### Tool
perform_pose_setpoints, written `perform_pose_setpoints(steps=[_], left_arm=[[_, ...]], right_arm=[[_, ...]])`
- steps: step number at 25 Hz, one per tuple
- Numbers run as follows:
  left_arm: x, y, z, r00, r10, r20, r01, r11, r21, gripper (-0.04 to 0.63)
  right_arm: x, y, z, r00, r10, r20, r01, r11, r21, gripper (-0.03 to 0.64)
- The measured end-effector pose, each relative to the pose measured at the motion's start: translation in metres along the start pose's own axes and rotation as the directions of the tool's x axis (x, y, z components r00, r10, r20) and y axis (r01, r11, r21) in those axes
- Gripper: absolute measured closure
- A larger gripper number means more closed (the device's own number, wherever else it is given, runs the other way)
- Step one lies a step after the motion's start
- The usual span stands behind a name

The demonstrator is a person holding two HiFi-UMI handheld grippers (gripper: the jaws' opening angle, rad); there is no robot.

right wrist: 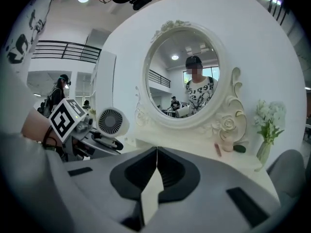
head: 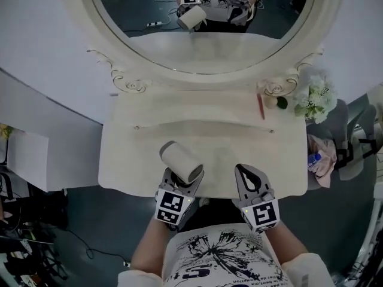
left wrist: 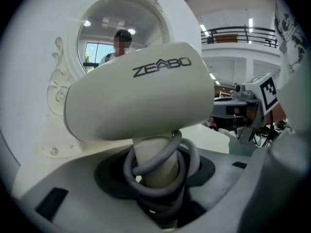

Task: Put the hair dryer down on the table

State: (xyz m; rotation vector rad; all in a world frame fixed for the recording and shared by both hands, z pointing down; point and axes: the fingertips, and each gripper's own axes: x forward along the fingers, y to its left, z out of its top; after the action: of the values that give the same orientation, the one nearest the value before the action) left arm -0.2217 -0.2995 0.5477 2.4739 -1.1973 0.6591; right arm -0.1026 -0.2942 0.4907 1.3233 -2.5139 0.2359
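Note:
A white hair dryer [head: 181, 161] is over the front edge of the white dressing table [head: 137, 160], its barrel pointing to the back left. My left gripper [head: 181, 183] is shut on the handle [left wrist: 156, 165], which has a grey cord wound round it. The barrel [left wrist: 141, 96] fills the left gripper view. My right gripper [head: 251, 181] hangs beside it at the table's front edge, jaws shut with nothing between them [right wrist: 156, 149]. The right gripper view shows the dryer's rear grille [right wrist: 112, 122] off to the left.
An oval mirror [head: 209, 28] in a carved white frame rises at the table's back. At the back right stand a vase of white flowers [head: 314, 97], a small jar [head: 271, 102] and a red stick [head: 261, 106]. A grey chair with cloth [head: 326, 157] stands to the right.

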Motion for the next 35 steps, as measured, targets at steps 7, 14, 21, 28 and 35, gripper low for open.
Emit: perform_pose_setpoints(steps=[7,14,21,28,35], left_arm=[[0.053,0.012,-0.034,0.983,-0.031,-0.181,0.028,0.999,-0.021,0.364],[0.089,0.011,-0.058,0.936,-0.052,-0.349,0.042,0.998,-0.037,0.364],[0.107,0.008,-0.074,0.89,-0.038,-0.454,0.039,0.999,-0.006,0.364],[0.111,0.01,-0.083,0.864,-0.022,-0.503,0.018,1.0,-0.012,0.364],[0.112,0.01,-0.084,0.864,-0.008,-0.504,0.007,1.0,-0.004,0.362]], right_arm=[[0.032,-0.009,-0.022,0.998,0.038,-0.044,-0.037,0.999,0.019,0.6],[0.049,-0.016,-0.039,0.995,0.04,-0.089,-0.035,0.997,0.065,0.6],[0.054,-0.027,-0.044,0.994,0.038,-0.105,-0.03,0.997,0.076,0.6],[0.049,-0.034,-0.053,0.991,0.035,-0.127,-0.022,0.995,0.102,0.6],[0.048,-0.035,-0.061,0.989,0.027,-0.148,-0.007,0.991,0.135,0.6]])
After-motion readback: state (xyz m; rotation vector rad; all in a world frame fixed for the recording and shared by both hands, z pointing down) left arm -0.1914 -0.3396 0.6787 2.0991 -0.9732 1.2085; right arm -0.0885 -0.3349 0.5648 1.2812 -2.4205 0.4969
